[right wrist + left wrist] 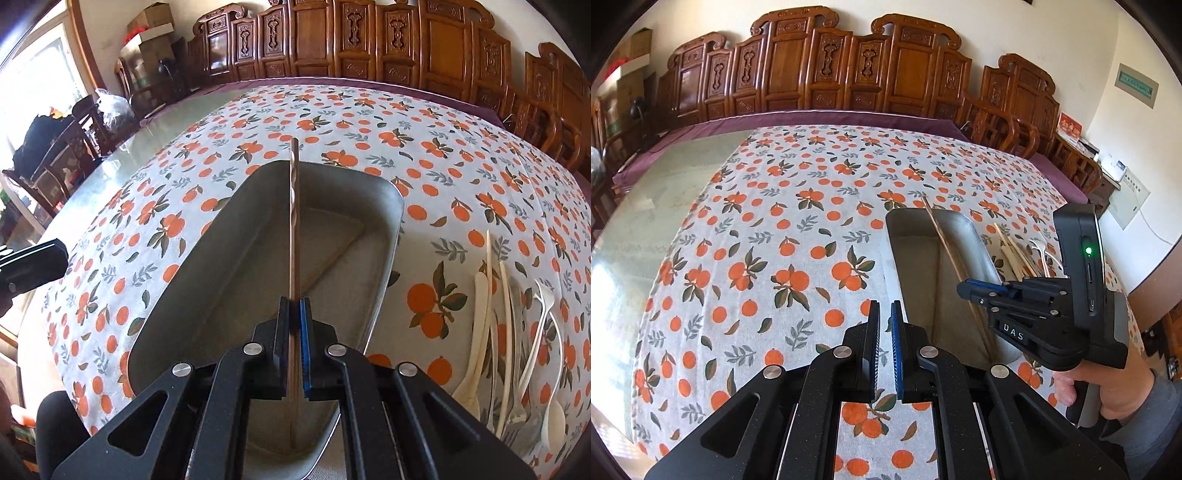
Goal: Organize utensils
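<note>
Coppery twisted chopstick point(294, 229) clamped in right gripper point(294, 306) fingers over metal tray point(391, 236), left gripper point(885, 314) fingers slightly apart, empty.

Tray point(391, 236) on tablecloth point(155, 229); chopstick point(294, 229) above tray; utensil pile point(517, 332) right of tray; chairs point(369, 37) behind table.

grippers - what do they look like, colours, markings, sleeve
Both grippers are matte black with silver pivot bolts, one black pad and one ribbed blue pad. The right one reads "DAS" in white and has a green light. The hand wears a grey sleeve.
</note>
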The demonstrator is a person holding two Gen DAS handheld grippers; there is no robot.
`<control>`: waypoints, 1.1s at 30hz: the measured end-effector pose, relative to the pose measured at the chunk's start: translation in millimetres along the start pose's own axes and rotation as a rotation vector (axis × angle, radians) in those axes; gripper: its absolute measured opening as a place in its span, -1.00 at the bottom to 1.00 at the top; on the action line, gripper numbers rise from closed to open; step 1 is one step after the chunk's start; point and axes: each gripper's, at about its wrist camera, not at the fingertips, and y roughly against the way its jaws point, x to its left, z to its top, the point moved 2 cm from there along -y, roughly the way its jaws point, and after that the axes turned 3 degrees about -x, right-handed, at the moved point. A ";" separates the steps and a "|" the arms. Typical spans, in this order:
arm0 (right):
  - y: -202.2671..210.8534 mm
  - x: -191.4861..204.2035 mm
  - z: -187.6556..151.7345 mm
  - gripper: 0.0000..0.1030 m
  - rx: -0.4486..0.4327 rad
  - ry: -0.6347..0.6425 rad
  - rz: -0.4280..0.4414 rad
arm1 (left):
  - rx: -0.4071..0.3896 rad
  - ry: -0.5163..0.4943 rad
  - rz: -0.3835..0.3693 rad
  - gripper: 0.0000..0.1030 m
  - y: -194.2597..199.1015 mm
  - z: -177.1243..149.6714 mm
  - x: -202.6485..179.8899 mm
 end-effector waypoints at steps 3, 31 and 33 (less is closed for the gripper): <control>4.9 -1.7 0.4 -0.86 -0.015 -0.010 0.020 | 0.000 -0.005 -0.001 -0.91 -0.1 -0.7 -2.7; 136.3 -148.7 -58.2 -0.86 -0.171 -0.064 -0.122 | -0.049 -0.090 -0.028 0.44 5.7 -1.2 -88.8; 133.4 -160.1 -64.1 -0.86 -0.158 -0.083 -0.137 | -0.041 -0.096 -0.034 0.44 1.6 -0.6 -98.2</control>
